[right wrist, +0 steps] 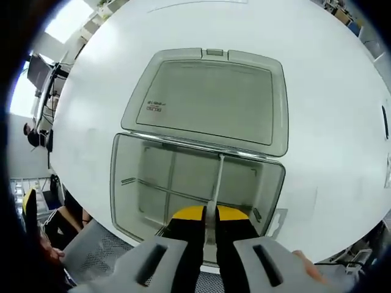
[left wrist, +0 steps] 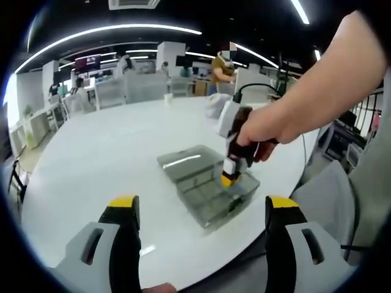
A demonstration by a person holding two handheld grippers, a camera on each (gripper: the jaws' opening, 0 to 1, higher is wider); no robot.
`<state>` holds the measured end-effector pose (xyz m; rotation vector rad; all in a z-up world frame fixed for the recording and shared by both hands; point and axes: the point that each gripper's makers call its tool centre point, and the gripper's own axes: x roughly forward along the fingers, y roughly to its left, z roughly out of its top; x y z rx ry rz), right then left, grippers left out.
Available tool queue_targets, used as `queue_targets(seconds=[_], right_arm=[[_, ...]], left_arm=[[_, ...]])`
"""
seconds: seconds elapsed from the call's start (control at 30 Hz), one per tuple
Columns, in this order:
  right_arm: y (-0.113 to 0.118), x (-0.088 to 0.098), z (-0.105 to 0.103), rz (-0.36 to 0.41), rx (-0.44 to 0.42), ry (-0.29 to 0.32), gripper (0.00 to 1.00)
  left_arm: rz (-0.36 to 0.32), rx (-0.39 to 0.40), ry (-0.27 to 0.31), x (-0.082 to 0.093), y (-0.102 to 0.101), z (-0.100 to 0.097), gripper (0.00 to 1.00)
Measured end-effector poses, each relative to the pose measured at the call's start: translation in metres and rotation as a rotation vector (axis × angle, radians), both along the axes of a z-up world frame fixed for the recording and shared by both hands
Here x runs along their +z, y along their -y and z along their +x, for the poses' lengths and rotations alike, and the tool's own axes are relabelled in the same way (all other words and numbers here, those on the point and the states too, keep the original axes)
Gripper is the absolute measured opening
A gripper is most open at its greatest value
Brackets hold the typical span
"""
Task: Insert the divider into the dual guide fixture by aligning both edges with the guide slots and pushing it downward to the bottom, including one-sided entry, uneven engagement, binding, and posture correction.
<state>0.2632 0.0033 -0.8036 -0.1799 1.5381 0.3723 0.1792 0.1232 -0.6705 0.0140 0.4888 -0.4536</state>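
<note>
Office space with long ceiling light strips, desks and a few people far back surrounds a round white bench (left wrist: 104, 159); on the bench sits a clear grey plastic box (right wrist: 131, 183) with its hinged lid (right wrist: 208, 97) thrown open flat beyond it; in the left gripper view the box (left wrist: 204, 204) lies near the bench's edge, ahead and a little right of the camera; the left gripper (left wrist: 201, 213) hangs released over the bench, its 2 yellow-tipped jaws wide apart and holding nothing, well short of the box; a person's hand (left wrist: 269, 125) brings the right gripper (left wrist: 231, 176) down from above into the box's open compartment; in the right gripper view the right gripper (right wrist: 211, 215) is clenched on the divider (right wrist: 217, 180), a thin clear plate seen edge-on that runs from between the jaws across the box toward the hinge side; the divider stands upright inside the box, its far edge meeting the wall by the hinge; whether both edges sit in their guide slots or how deep it has gone I cannot tell; another thin clear partition (right wrist: 165, 192) crosses the box floor at right angles to it, on the left half; grey chairs (left wrist: 324, 195) stand beside the bench's near edge.
</note>
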Motion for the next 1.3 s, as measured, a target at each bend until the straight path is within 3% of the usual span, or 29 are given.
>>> queue_targets(seconds=[1.1, 1.3], right_arm=[[-0.0005, -0.0046, 0.0031, 0.017, -0.017, 0.052, 0.01], [-0.0023, -0.0023, 0.0007, 0.025, 0.031, 0.061, 0.02]], left_arm=[[0.014, 0.01, 0.009, 0.0039, 0.0009, -0.0078, 0.82], [0.022, 0.002, 0.006, 0.0042, 0.0031, -0.0089, 0.82]])
